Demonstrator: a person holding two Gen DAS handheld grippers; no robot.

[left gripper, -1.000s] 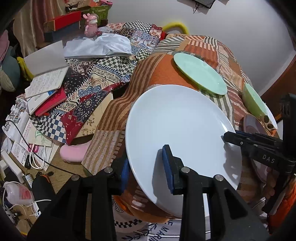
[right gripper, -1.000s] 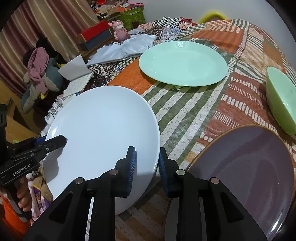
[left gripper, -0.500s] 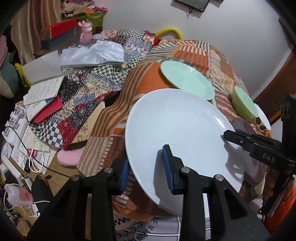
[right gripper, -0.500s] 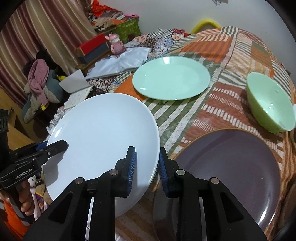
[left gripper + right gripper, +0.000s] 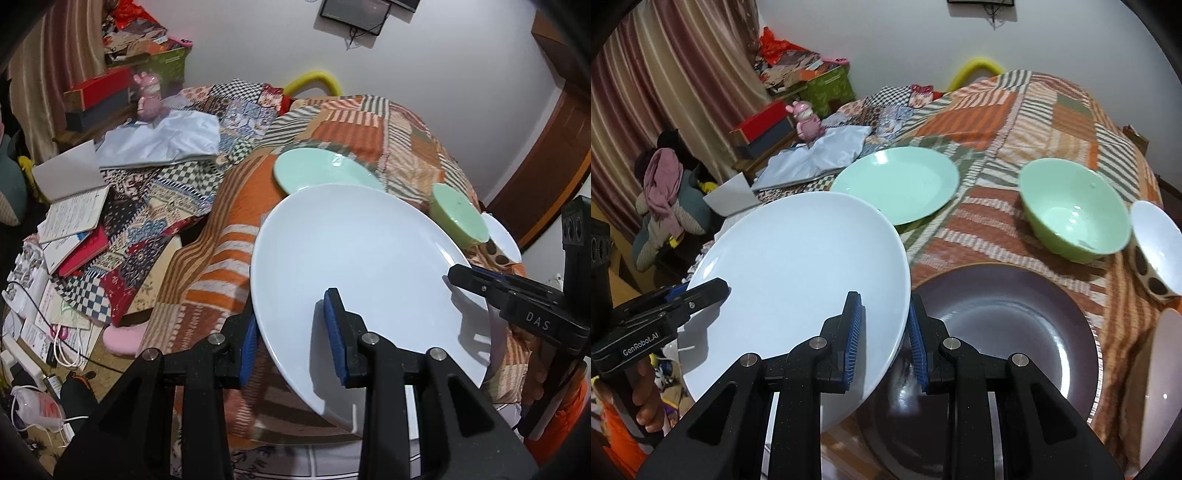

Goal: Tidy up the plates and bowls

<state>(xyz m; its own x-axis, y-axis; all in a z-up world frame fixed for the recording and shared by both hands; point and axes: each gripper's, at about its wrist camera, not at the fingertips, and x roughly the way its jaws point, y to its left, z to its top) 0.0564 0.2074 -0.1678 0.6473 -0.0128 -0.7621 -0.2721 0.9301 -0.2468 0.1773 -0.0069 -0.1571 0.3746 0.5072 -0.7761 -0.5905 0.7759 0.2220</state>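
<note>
Tabletop (image 5: pixel 1052 110) under striped orange patchwork cloth, filling right and centre of frame. White plate (image 5: pixel 798 280), lower left in right wrist view, tilted and clear of the cloth, clamped at opposite rims: left claw (image 5: pixel 291 328) closed on one edge, right claw (image 5: pixel 884 332) closed on the other. Dark purple plate (image 5: pixel 1008 332) flat at lower right, just beside. Mint plate (image 5: pixel 897 181) at centre. Green bowl (image 5: pixel 1075 214) at right, spotted bowl (image 5: pixel 1160 247) beside it.
</note>
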